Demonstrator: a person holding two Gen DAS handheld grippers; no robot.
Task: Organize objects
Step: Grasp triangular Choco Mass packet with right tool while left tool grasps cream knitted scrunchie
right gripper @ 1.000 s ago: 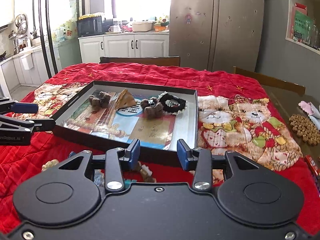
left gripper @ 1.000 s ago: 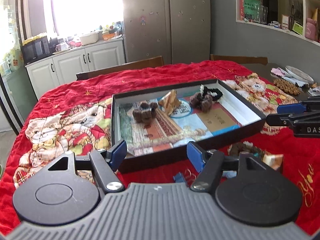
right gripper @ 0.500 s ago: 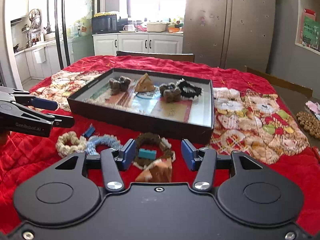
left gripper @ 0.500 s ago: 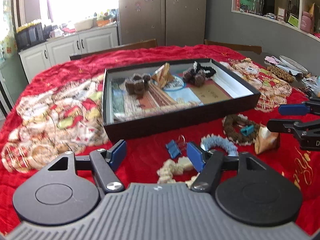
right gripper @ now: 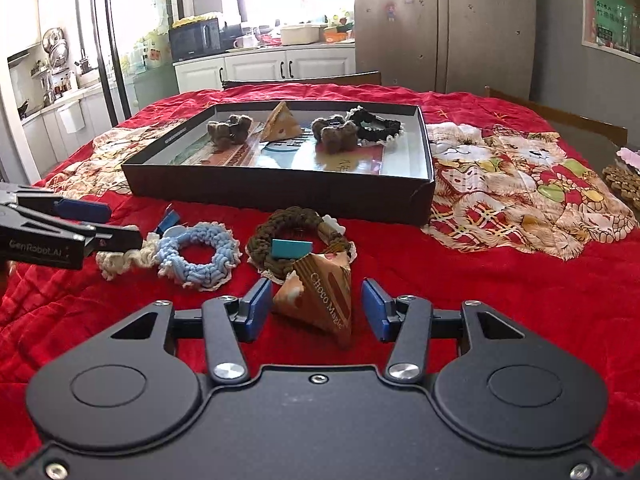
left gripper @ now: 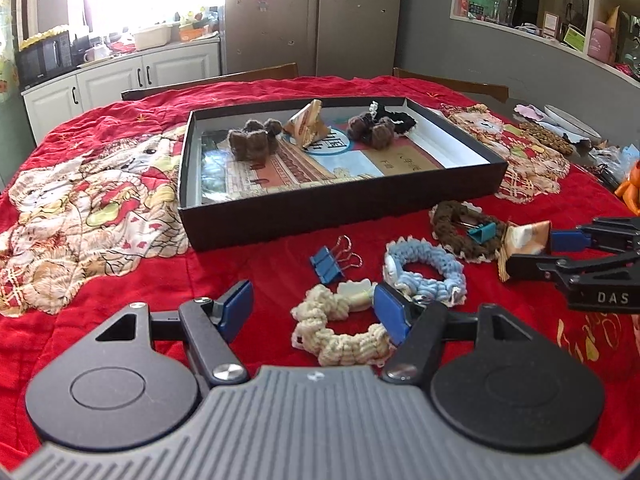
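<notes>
The left gripper (left gripper: 314, 314) hangs low over the red-quilted tabletop (left gripper: 248, 264) with its blue fingers (left gripper: 236, 310) spread wide, nothing pinched; a cream crocheted scrunchie (left gripper: 340, 334) lies between them, against the right-hand one. Just beyond sit a blue binder clip (left gripper: 326, 266) and a light blue scrunchie (left gripper: 426, 276). The right gripper (right gripper: 316, 310) also has its fingers spread, having just been opening, and a triangular Choco Magic snack packet (right gripper: 320, 300) lies on the cloth between them, untouched by either pad. Behind the packet is a brown scrunchie (right gripper: 276, 236) with a teal clip (right gripper: 291, 249) on it. The black box (right gripper: 280, 196) farther back already holds two brown fuzzy scrunchies, another triangular packet and a black scrunchie
</notes>
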